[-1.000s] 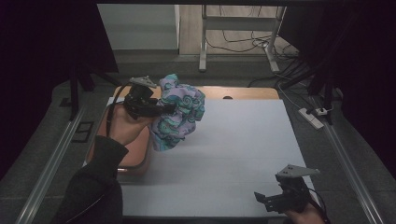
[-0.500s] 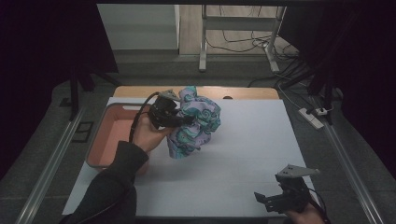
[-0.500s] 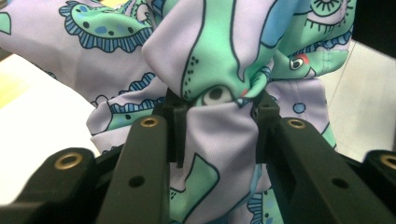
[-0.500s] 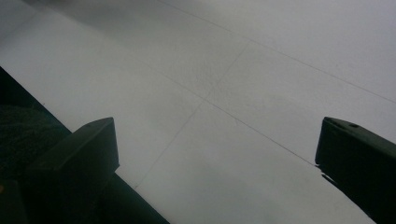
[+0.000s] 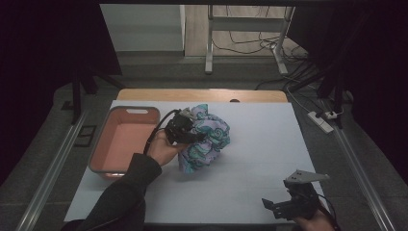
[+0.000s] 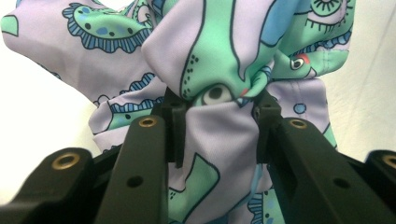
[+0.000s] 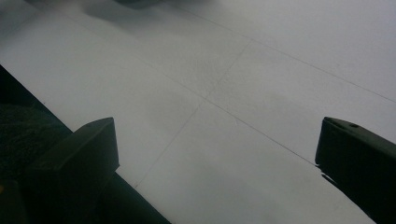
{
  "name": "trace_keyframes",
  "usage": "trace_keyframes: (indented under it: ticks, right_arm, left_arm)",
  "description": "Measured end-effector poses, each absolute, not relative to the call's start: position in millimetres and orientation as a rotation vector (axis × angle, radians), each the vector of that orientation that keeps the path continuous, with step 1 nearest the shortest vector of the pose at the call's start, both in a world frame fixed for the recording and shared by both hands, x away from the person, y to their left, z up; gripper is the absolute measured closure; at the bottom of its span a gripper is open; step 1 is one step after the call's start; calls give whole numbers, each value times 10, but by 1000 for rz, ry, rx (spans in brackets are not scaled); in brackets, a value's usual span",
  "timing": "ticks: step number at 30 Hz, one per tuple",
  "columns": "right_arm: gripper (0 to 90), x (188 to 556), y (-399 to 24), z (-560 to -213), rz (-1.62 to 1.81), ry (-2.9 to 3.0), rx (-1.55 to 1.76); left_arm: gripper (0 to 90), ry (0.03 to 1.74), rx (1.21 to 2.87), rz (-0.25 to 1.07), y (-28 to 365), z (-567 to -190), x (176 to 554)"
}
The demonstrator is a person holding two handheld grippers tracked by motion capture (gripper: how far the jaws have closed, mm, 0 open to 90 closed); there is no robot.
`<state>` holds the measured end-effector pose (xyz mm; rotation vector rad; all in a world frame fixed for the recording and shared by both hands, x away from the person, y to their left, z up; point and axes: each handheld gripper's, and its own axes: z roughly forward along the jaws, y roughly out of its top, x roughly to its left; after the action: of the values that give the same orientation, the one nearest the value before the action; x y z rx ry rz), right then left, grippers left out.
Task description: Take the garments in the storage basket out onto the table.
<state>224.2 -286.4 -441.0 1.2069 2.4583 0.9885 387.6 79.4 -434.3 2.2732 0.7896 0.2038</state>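
1. While the left gripper (image 5: pixel 190 136) stays clamped on a bunched fold of the patterned cloth (image 5: pixel 207 137), the step in hand looks like carrying that cloth out of the pink tub (image 5: pixel 126 139) and onto the white tabletop (image 5: pixel 260 159).
2. Seen from the left gripper view, the 2 black jaws pinch the cloth (image 6: pixel 219 60) tight between them, with loose folds spilling above and below the grip.
3. Relative to the tub, the cloth now sits just beside its right wall, over the tabletop, and its lower edge seems to touch or nearly touch the surface; the tub itself looks bare inside.
4. Well away from the tub, at the near right corner of the tabletop, the right gripper (image 5: pixel 288 204) hangs with its jaws wide apart and nothing between them; its own view shows plain tabletop (image 7: pixel 224 93) ahead.
5. My judgement: the next move calls for lowering the bundle fully onto the tabletop, farther from the tub, then bringing the right gripper over to catch a free edge so that the cloth can be spread flat.
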Motion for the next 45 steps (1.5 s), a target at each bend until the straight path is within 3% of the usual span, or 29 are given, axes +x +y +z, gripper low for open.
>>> trace_keyframes:
  ticks: [20,31,45]
  right_arm:
    - [0,2240,-2855,-4412,978,2475,1188]
    - [0,2237,-2848,-4414,977,2478,1188]
    - [0,2235,-2846,-4413,979,2480,1183]
  left_arm:
    - [590,827,2333,130,671,-4930,3938]
    - [405,816,2353,129,615,-5111,3931]
    - [199,880,2306,98,659,-4983,3965]
